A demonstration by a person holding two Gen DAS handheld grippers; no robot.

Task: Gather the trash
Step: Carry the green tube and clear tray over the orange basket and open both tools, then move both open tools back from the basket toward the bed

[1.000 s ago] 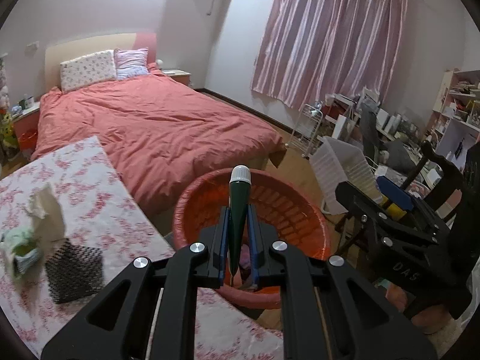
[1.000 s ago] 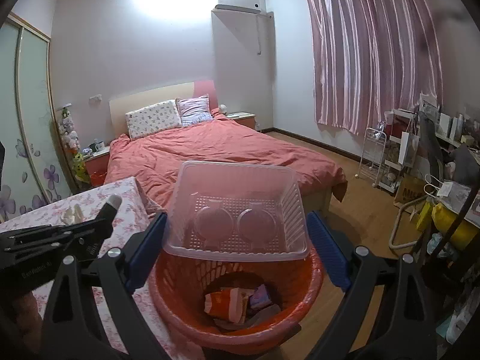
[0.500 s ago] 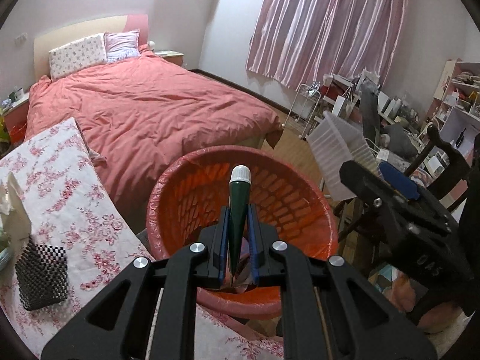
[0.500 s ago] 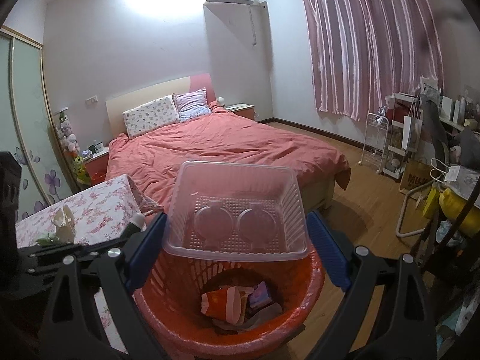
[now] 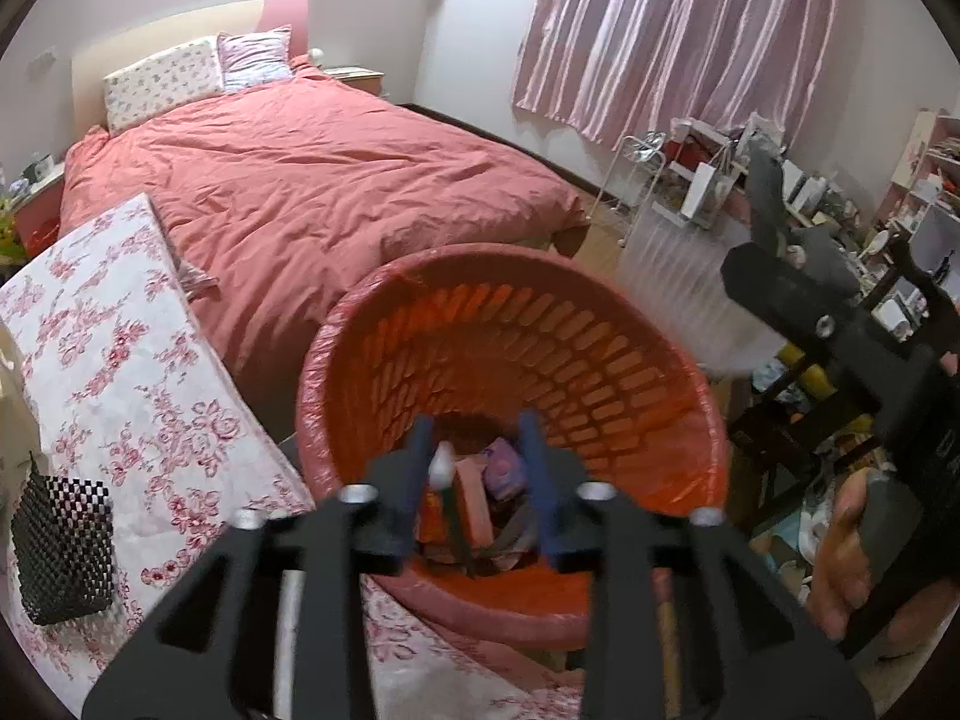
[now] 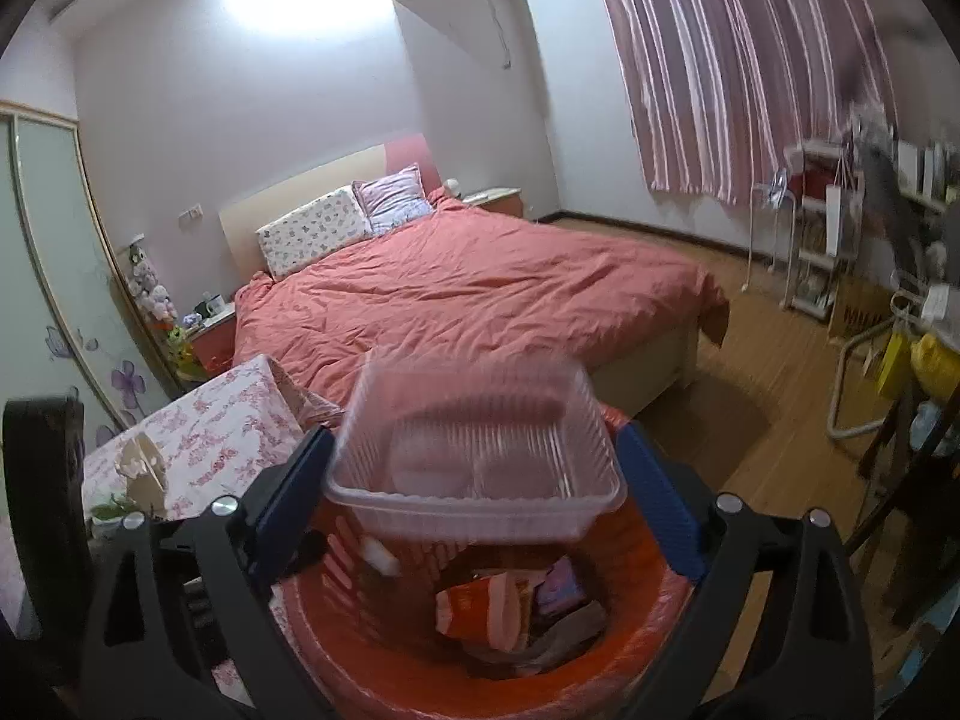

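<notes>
The left gripper (image 5: 477, 462) is opening over the red basket (image 5: 630, 360); the white-capped tube (image 5: 444, 480) lies unclamped between its fingers. A clear tray (image 6: 480, 468) is spanned by the wide right gripper (image 6: 474, 492). A floral-clothed table (image 5: 120, 360) adjoins the pink bed (image 5: 300, 180).

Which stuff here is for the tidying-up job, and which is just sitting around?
For the job:
- red basket
- clear plastic tray over the basket, between the right gripper's pads
- green tube dropping from the opening left gripper
- wrappers in the basket

Just sitting around:
- bed
- curtains
- black mesh holder
</notes>
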